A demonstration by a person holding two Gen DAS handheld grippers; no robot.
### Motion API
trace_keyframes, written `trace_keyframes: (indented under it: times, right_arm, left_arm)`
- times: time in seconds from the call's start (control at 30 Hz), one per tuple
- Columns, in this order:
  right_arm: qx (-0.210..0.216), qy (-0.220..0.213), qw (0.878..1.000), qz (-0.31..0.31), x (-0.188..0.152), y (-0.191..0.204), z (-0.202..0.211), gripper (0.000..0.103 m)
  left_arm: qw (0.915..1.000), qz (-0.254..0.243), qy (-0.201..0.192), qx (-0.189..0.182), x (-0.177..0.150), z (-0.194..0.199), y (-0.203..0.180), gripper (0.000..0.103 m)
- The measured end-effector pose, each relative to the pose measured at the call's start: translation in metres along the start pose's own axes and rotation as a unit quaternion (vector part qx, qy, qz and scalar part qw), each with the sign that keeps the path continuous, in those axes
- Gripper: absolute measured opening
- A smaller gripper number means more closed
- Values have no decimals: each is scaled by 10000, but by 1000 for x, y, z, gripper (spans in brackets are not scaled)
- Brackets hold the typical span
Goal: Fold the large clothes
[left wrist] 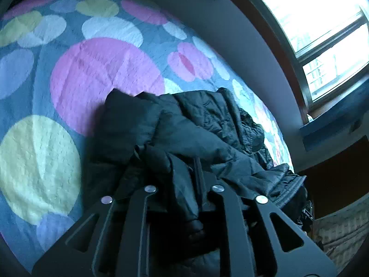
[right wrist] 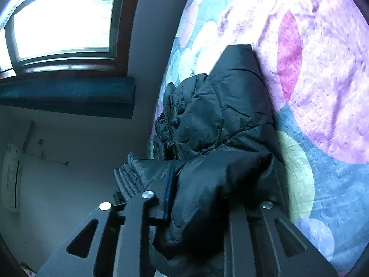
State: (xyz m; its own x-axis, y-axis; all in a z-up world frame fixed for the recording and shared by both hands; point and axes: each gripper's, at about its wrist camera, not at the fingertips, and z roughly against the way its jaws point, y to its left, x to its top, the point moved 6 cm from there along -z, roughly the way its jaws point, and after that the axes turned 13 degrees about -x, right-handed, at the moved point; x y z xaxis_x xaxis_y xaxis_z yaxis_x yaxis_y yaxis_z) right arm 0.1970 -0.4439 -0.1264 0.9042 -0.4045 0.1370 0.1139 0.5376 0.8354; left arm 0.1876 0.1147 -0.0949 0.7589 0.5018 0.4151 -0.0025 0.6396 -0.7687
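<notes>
A black puffer jacket lies bunched on a quilt with big coloured circles. My left gripper is shut on a fold of the jacket; fabric fills the gap between its jaws and hides the fingertips. In the right wrist view the same jacket hangs over the quilt. My right gripper is shut on a thick fold of the jacket, near its ribbed cuff. Both grippers hold the jacket lifted partly off the quilt.
The bed's edge runs along a grey wall. A bright window with a dark frame and a blue sill is beyond the bed. A wall panel hangs on the left.
</notes>
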Motion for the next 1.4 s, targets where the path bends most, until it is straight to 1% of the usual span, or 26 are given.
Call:
trace_keyframes:
  times: [0.03, 0.07, 0.1, 0.13, 0.17, 0.2, 0.27, 0.33, 0.37, 0.43, 0.47, 0.5, 0.57, 0.6, 0.67, 0.77, 0.83, 0.87, 0.93, 0.97, 1.0, 1.07, 1.13, 1.17, 1.3, 1.4]
  right_arm:
    - [28, -23, 10000, 29, 2, 3, 0, 29]
    - [59, -50, 9999, 65, 1, 6, 3, 36]
    - [120, -99, 9998, 106, 0, 8, 7, 42]
    - [178, -172, 9996, 128, -1, 10, 13, 56]
    - [245, -270, 9992, 161, -2, 13, 20, 66]
    - [280, -333, 9989, 197, -3, 17, 24, 67]
    - [304, -449, 9981, 298, -4, 21, 35, 68]
    - [232, -606, 9967, 481, -6, 24, 49, 68]
    - [172, -664, 9960, 572, -6, 26, 54, 68]
    - [-84, -787, 9928, 902, -9, 32, 63, 69]
    - [-218, -827, 9911, 1019, -9, 34, 63, 70]
    - [-502, -920, 9868, 1235, -9, 38, 65, 70]
    - [-864, -994, 9789, 1560, -8, 43, 63, 72]
    - [-970, -1002, 9760, 1672, -7, 44, 63, 72]
    - [-1131, -1027, 9694, 1921, -3, 51, 59, 72]
    - [-1290, -1067, 9608, 2212, 6, 57, 49, 73]
    - [-1345, -1086, 9537, 2462, 12, 59, 45, 74]
    - [-1352, -1079, 9512, 2557, 12, 55, 48, 75]
    - [-1522, -1094, 9409, 2820, 18, 59, 41, 78]
    - [-1576, -1093, 9377, 2898, 22, 60, 36, 79]
    - [-1658, -1067, 9326, 3022, 25, 62, 31, 79]
    - [-1780, -995, 9269, 3149, 30, 61, 22, 81]
    - [-1905, -933, 9236, 3194, 35, 57, 17, 81]
    - [-1916, -899, 9238, 3190, 37, 56, 15, 81]
    - [-1839, -839, 9276, 3142, 43, 55, 13, 81]
    - [-1710, -845, 9327, 3062, 45, 54, 15, 81]
  left_arm:
    - [10000, -2, -15, -61, 0, 4, -4, 22]
    - [9999, -3, -67, -158, 1, 9, -10, 27]
    - [9996, -16, -115, -242, 2, 14, -14, 35]
    - [9991, -65, -188, -370, 4, 23, -22, 48]
    - [9987, -107, -247, -439, 5, 29, -28, 54]
    - [9979, -161, -360, -522, 6, 39, -34, 61]
    - [9958, -248, -574, -669, 10, 54, -45, 66]
    - [9934, -428, -732, -768, 14, 68, -54, 76]
    - [9923, -609, -789, -734, 14, 75, -60, 77]
    - [9908, -892, -781, -646, 14, 81, -64, 79]
    - [9904, -1034, -736, -539, 12, 81, -65, 80]
    - [9904, -1103, -699, -456, 11, 81, -64, 81]
    - [9892, -1331, -594, -178, 8, 77, -60, 81]
    - [9875, -1472, -554, -50, 7, 75, -59, 81]
    - [9849, -1670, -449, 109, 6, 68, -54, 81]
    - [9806, -1922, -347, 150, 8, 61, -50, 81]
    - [9746, -2195, -372, 230, 11, 57, -50, 81]
    - [9695, -2403, -373, 299, 14, 55, -51, 81]
    - [9635, -2635, -334, 342, 17, 51, -50, 81]
    - [9605, -2739, -308, 373, 20, 48, -48, 81]
    - [9598, -2768, -294, 374, 22, 46, -47, 81]
    - [9598, -2780, -219, 330, 26, 41, -44, 81]
    - [9607, -2754, -143, 307, 28, 36, -41, 81]
    - [9617, -2723, -96, 291, 31, 33, -38, 81]
    - [9630, -2687, 122, 162, 33, 19, -37, 82]
    - [9597, -2795, 254, 117, 31, 11, -41, 82]
